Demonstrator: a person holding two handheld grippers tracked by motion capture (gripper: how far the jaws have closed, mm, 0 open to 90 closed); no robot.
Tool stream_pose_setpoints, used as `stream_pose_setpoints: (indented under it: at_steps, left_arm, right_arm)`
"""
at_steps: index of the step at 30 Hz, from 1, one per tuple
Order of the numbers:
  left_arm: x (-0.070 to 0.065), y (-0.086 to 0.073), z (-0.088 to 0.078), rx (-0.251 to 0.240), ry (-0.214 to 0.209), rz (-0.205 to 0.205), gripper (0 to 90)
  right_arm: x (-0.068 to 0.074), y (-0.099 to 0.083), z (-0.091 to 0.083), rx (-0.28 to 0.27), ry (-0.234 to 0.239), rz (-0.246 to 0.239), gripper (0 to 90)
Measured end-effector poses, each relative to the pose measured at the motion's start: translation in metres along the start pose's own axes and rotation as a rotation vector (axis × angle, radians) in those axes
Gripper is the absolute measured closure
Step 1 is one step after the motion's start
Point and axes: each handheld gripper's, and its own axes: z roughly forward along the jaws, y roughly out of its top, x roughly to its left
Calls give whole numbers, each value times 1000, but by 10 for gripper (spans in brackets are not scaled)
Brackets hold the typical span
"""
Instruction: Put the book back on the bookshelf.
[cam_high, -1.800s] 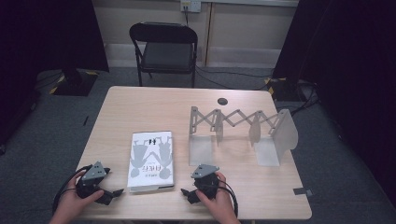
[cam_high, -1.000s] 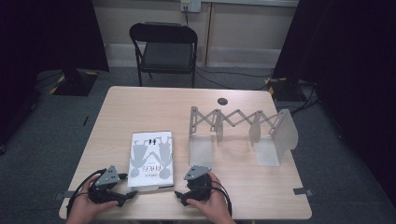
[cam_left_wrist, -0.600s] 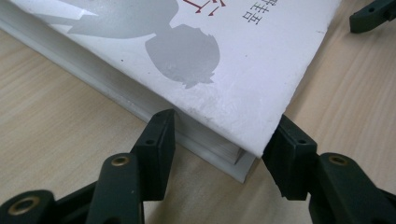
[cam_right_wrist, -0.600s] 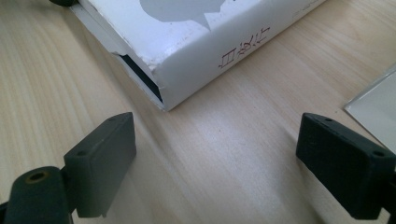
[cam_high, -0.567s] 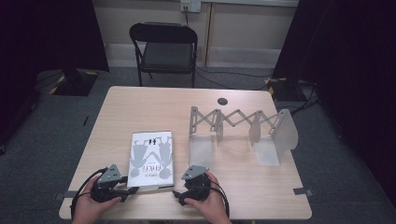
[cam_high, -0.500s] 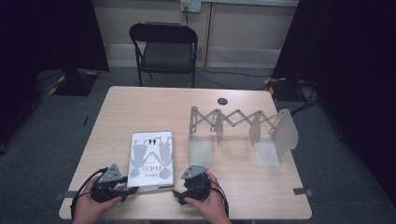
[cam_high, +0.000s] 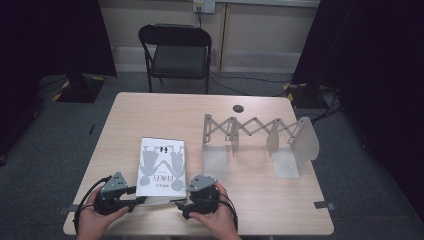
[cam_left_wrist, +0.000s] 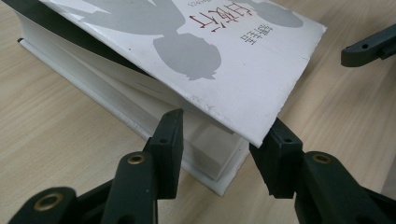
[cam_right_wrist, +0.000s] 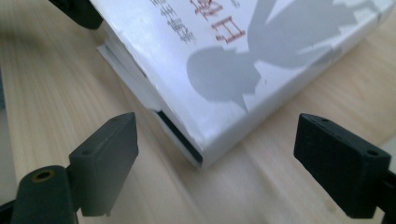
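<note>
Both grippers are at the book (cam_high: 161, 166): left gripper (cam_left_wrist: 219, 144) has just been closing on its near corner, right gripper (cam_right_wrist: 210, 163) gapes open, needing to clamp before lifting.

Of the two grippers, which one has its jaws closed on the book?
The left gripper: its jaws clamp the near corner of the book. The right gripper stands wide open, its jaws clear of the book's other corner.

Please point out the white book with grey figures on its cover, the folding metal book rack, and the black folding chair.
white book with grey figures (cam_high: 161, 166), high view, middle of its cover
folding metal book rack (cam_high: 306, 140), high view, right end plate
black folding chair (cam_high: 178, 59), high view, seat
</note>
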Motion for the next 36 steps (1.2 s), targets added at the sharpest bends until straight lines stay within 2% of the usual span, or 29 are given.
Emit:
stream_pose_setpoints:
  at_steps: [1, 4, 9, 11, 14, 19, 24, 25, 36]
  left_arm:
    - [0, 2, -1, -1, 2, 1, 555]
    - [-1, 5, -2, 5, 5, 3, 555]
    - [0, 7, -3, -10, -12, -6, 555]
    - [1, 8, -4, -5, -20, -9, 556]
    - [2, 9, -4, -5, -20, -10, 555]
    - [1, 12, -5, -5, -24, -8, 555]
    - [2, 13, -5, -1, -31, -9, 552]
    - [2, 13, -5, 0, -32, -15, 552]
    - [2, 16, -6, 11, -36, -17, 550]
  right_arm:
    - [3, 6, 2, -5, 1, -15, 125]
    - [9, 14, 6, -3, -36, -69, 132]
    - [18, 29, 11, -32, -36, -107, 172]
    - [21, 33, 15, -28, -41, -120, 182]
    - [23, 36, 18, -34, -57, -112, 188]
    - [27, 35, 32, -26, -67, -126, 189]
    - [26, 35, 35, -38, -86, -112, 192]
    - [26, 35, 36, -38, -94, -100, 166]
    - [32, 31, 40, -65, -139, -117, 140]
